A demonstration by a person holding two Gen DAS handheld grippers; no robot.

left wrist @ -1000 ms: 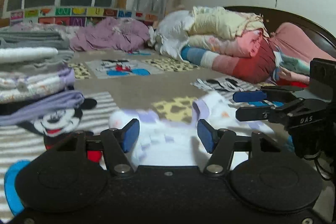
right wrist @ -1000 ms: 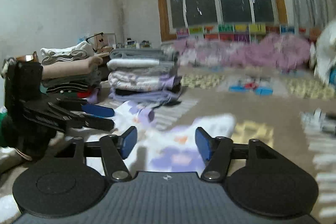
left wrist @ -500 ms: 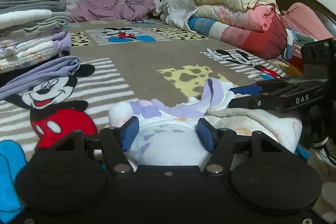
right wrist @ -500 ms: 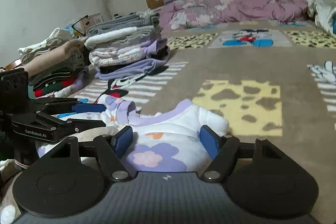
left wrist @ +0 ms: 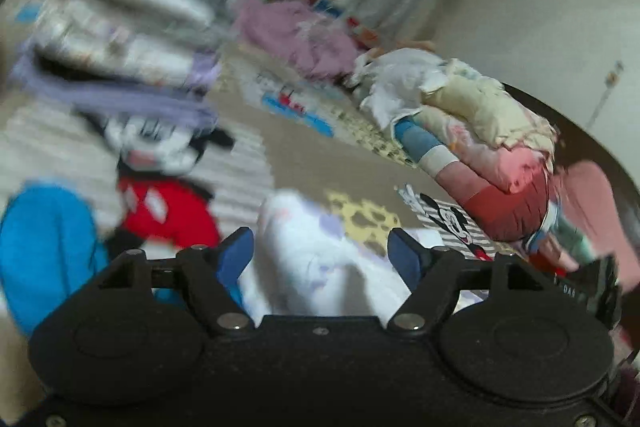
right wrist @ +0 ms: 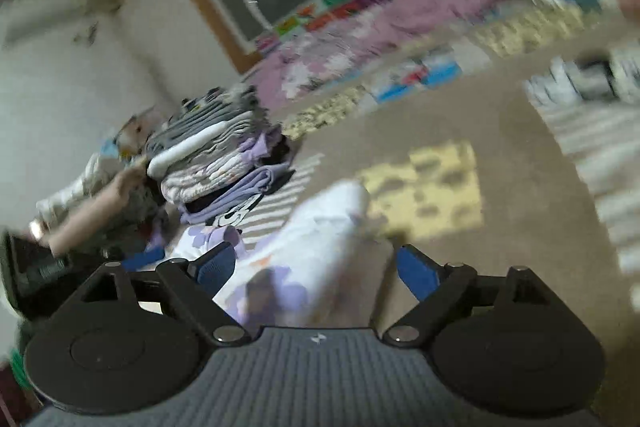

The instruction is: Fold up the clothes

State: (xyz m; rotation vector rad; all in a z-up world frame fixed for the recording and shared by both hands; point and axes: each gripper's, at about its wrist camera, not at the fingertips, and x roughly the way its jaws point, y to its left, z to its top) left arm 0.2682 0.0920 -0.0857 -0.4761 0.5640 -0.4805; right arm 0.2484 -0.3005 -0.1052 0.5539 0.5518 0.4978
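1. Both views have tipped and blurred since half a second ago: then the cameras sat level and low over the floral garment (left wrist: 320, 259); now they are canted, and the stack of folded clothes (right wrist: 216, 163) slants across the right wrist view.
2. That garment, white with purple flowers, lies bunched on the cartoon-print bedspread (right wrist: 460, 131), on the near side of the stack and just short of it. In the right wrist view one end of it reaches out toward the yellow patch.
3. Left claw (left wrist: 322, 257): its blue pads stand well apart, with the cloth lying between them and not pinched.
4. Right claw (right wrist: 318, 267): likewise spread wide, the garment running up between its fingers and free of both.
5. With both claws apart over the same bundle, neither one holds it; my guess is they straddle it so as to be placed for a fresh grip or to press a fold flat, but the blur leaves that unsettled.
6. Whether the garment is neatly folded I cannot tell. It looks rumpled and loose next to the flat layers of the stack.
7. Beyond the stack, a heap of pink and purple cloth (right wrist: 400, 27) lies under the window.
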